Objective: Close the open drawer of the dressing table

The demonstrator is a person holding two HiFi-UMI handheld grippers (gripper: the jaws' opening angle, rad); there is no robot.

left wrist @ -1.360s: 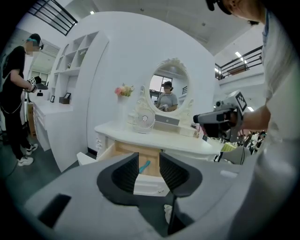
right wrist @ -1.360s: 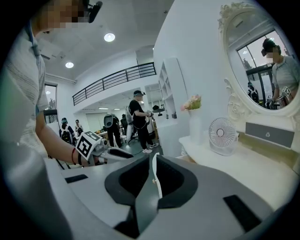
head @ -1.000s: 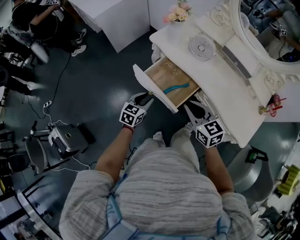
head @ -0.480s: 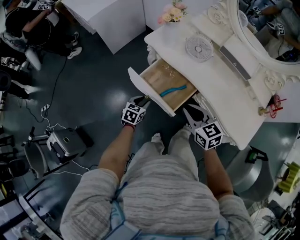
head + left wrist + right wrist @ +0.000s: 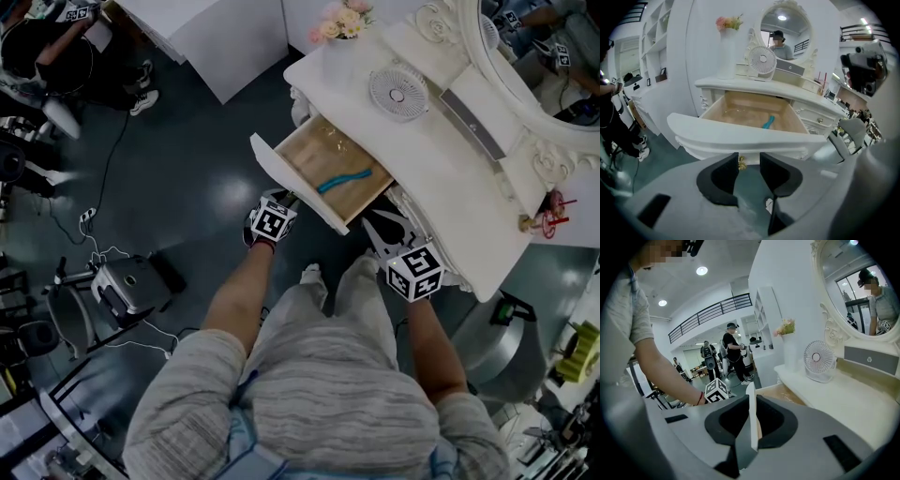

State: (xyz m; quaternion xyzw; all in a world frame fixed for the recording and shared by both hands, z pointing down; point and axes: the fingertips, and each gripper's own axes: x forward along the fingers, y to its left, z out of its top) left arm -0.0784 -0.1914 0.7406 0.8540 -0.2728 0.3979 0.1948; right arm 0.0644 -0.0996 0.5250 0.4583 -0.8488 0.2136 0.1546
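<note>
Two claws meet the open drawer (image 5: 328, 155); it stands pulled well out from under the worktop (image 5: 450, 178), ahead of both claws. Left claw (image 5: 749, 161) has its jaws apart, aimed at the lower edge of the drawer's front panel (image 5: 740, 133); the panel spans just above and beyond the jaw tips; a small gold knob (image 5: 741, 162) sits in the gap between them, close to the left-hand jaw, with neither pad pressing on it. Past the panel, farther ahead of this claw, the pale wooden drawer floor carries a blue thing (image 5: 768, 122) lying loose toward the right side. Right claw (image 5: 752, 408) is closed on the end of the front panel; the thin white edge stands upright between its pads and fills the gap, a pad against each face. To the left of that claw show the left claw's marker cube (image 5: 717, 391) and the person's forearm (image 5: 661, 366); to its right and ahead runs the worktop, with a round fan (image 5: 818, 361) upright on it, a vase of flowers (image 5: 786, 326) beyond the fan, and an oval mirror (image 5: 862, 287) above. In the head view the left claw sits near the middle of the panel and the right claw at the panel's end nearest the person, the two well apart.
</note>
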